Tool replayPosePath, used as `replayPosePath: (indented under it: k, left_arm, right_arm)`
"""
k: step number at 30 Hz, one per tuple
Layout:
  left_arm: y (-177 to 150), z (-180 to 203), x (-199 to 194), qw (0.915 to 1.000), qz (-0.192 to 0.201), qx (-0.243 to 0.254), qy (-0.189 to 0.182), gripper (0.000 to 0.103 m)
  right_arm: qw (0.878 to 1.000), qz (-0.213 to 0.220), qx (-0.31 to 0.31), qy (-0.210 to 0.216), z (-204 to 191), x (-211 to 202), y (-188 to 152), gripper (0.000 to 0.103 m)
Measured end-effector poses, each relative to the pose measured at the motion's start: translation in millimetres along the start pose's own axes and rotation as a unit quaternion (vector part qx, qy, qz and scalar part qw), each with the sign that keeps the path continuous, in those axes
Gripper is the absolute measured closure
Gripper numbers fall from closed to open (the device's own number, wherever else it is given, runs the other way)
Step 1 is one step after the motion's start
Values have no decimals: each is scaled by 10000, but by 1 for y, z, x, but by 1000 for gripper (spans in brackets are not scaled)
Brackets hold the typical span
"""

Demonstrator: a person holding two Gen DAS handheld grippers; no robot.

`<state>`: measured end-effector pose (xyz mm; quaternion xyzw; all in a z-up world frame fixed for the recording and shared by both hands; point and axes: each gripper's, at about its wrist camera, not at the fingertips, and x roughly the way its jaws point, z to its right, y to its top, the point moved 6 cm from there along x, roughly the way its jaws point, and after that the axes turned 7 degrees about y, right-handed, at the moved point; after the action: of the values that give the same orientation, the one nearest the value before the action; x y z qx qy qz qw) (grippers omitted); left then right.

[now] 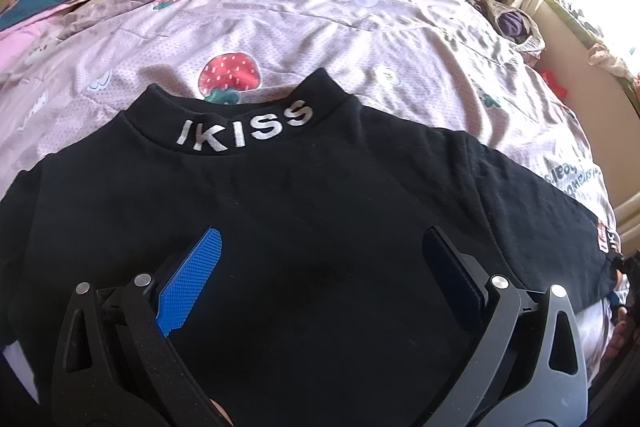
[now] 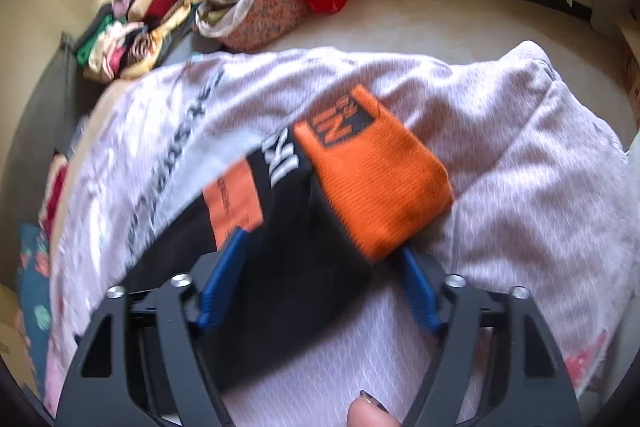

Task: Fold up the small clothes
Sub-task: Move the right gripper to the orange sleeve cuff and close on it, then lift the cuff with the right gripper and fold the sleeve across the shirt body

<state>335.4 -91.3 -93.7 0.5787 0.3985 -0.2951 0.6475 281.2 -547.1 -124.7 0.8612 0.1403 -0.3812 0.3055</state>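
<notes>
Left wrist view: the black top (image 1: 304, 211) is spread flat on the pink bedspread (image 1: 360, 27); the left gripper (image 1: 324, 247) is held open above its chest. Right wrist view: the sleeve's orange cuff (image 2: 376, 179) is seen between the parted fingers of the right gripper (image 2: 320, 255), ungrasped.

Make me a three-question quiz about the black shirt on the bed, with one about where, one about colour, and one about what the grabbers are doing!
1. Where is the white IKISS lettering?
A. collar
B. hem
C. pocket

2. What colour is the sleeve cuff?
A. green
B. orange
C. yellow

3. How is the left gripper?
A. shut on the shirt
B. open
C. out of sight

Answers: A, the lettering runs along the black shirt collar; B, the cuff is orange; B, the left gripper hangs spread above the fabric.
</notes>
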Motion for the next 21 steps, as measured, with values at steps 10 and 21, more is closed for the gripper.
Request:
replayPosePath:
  k: [10,21]
  left_arm:
    - [12,-17,-23,9997,196,-109,-100,8]
    - [24,-39,-68,9974,558,-277,-358,8]
  right_arm:
    - [9909,560,-577,1081,-50,-47,8,90]
    - [9673,684,-1694,1757,-145,-101,-22,90]
